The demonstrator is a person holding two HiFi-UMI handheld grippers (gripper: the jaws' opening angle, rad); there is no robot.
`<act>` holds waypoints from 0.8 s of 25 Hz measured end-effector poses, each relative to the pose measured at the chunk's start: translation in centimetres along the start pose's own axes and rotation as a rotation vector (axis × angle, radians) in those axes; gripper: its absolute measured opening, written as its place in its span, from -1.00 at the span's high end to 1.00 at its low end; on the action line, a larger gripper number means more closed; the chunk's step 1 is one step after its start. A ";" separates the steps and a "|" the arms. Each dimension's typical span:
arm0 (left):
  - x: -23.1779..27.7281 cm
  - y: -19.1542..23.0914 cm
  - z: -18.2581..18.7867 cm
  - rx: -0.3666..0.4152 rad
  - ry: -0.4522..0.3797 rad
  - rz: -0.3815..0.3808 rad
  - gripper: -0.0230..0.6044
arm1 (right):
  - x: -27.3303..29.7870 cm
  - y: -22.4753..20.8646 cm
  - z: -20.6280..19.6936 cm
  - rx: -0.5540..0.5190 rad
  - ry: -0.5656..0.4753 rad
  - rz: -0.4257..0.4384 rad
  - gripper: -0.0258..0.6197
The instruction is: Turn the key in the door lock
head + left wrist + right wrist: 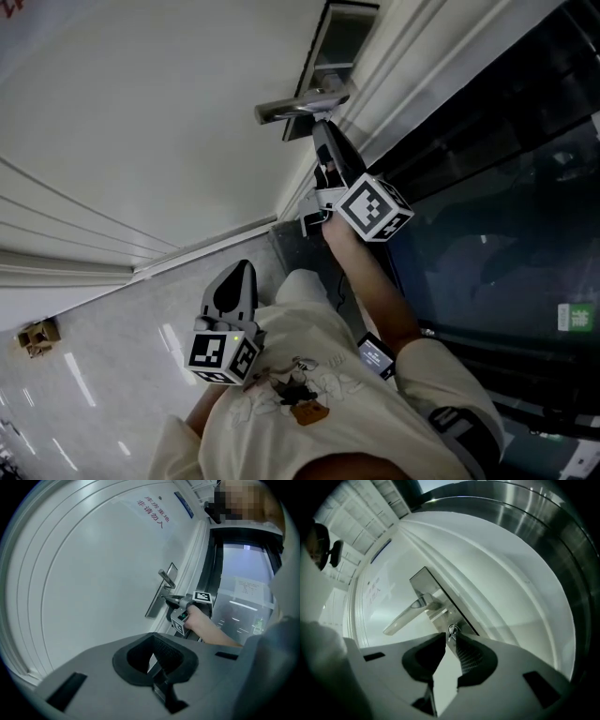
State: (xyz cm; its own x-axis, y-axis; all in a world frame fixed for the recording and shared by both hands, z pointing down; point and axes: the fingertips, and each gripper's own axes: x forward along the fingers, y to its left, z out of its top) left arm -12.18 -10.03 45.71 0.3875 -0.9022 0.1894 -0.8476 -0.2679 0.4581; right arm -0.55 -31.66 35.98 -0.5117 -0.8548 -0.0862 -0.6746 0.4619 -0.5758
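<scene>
Now | right tool [450,636] narrow at key [451,630], key half hidden | left tool [152,640] closed, empty

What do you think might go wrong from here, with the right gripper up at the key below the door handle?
1. The key sits only at the very tips of the right gripper, and a firm clamp is not evident, so a turn may let it slip free.
2. The door handle juts out close beside the key; a wide twist of the gripper might knock against it.
</scene>
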 end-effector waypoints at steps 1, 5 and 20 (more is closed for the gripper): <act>0.0 0.0 0.1 0.003 -0.006 0.007 0.91 | -0.4 0.2 0.0 -0.051 -0.005 0.004 0.74; 0.2 -0.5 0.3 0.010 -0.025 0.034 0.91 | -2.7 1.3 -0.2 -0.241 -0.014 0.023 0.77; 0.2 -10.9 -2.9 0.044 -0.070 0.116 0.91 | -19.0 1.3 -1.5 -0.523 0.101 0.133 0.90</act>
State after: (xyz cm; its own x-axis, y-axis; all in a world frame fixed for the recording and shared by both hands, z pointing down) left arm -1.79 -6.30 43.27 0.2615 -0.9488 0.1772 -0.9008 -0.1740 0.3978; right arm 7.57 -14.45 38.07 -0.6416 -0.7662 -0.0376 -0.7621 0.6422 -0.0822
